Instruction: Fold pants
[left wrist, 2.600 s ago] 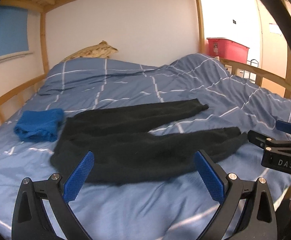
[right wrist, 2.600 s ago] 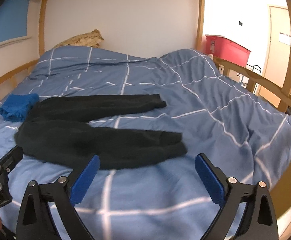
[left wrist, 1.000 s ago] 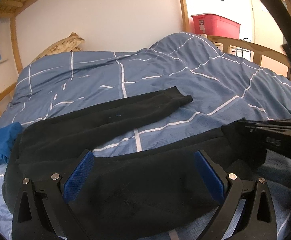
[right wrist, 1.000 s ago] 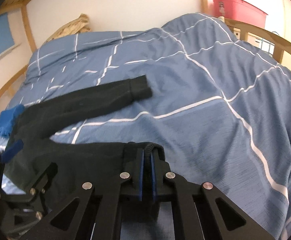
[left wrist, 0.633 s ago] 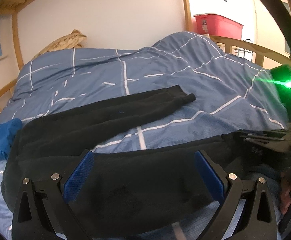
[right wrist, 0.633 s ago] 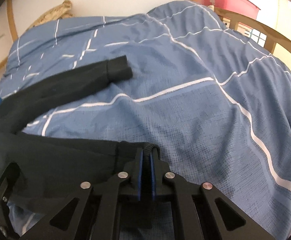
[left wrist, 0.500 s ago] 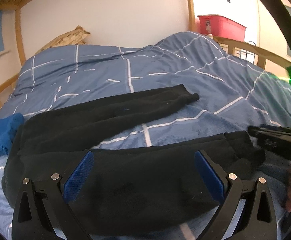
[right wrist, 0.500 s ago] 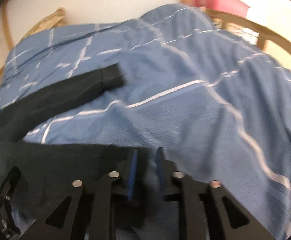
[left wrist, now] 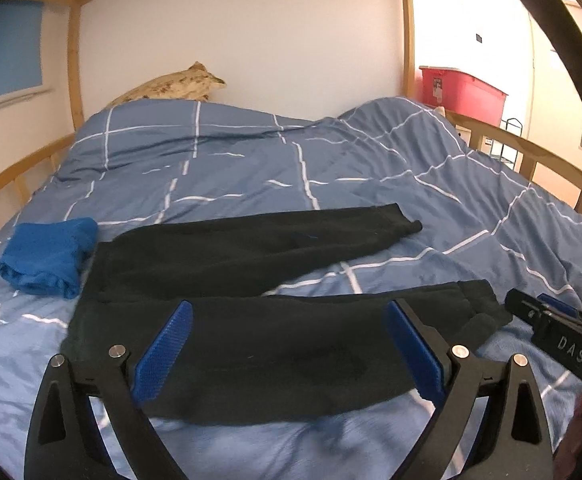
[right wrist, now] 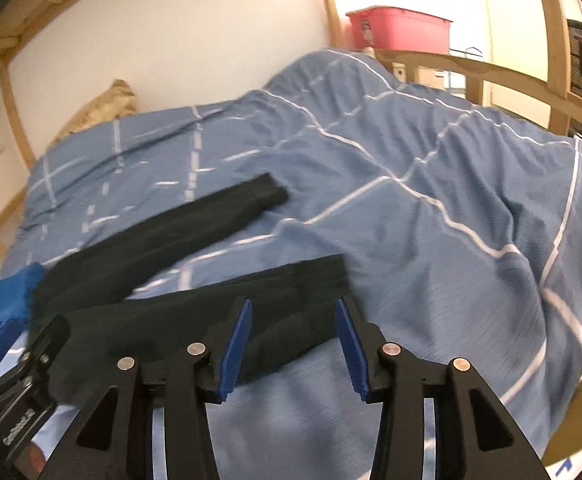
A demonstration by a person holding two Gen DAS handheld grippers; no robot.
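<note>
While both grippers hang with jaws spread wide and grasping nothing, the black fleece pants (left wrist: 251, 300) lie flat on the blue quilt with white grid lines (left wrist: 251, 168), long axis running left to right, waistband left by the folded blue cloth (left wrist: 47, 256), cuffs pointing right. The left gripper (left wrist: 287, 344) hovers over the near leg, the right gripper (right wrist: 295, 344) over its cuff. Behind the wooden bed rail (left wrist: 531, 148) stands a lidded red plastic bin (left wrist: 461, 94); its contents cannot be seen.
</note>
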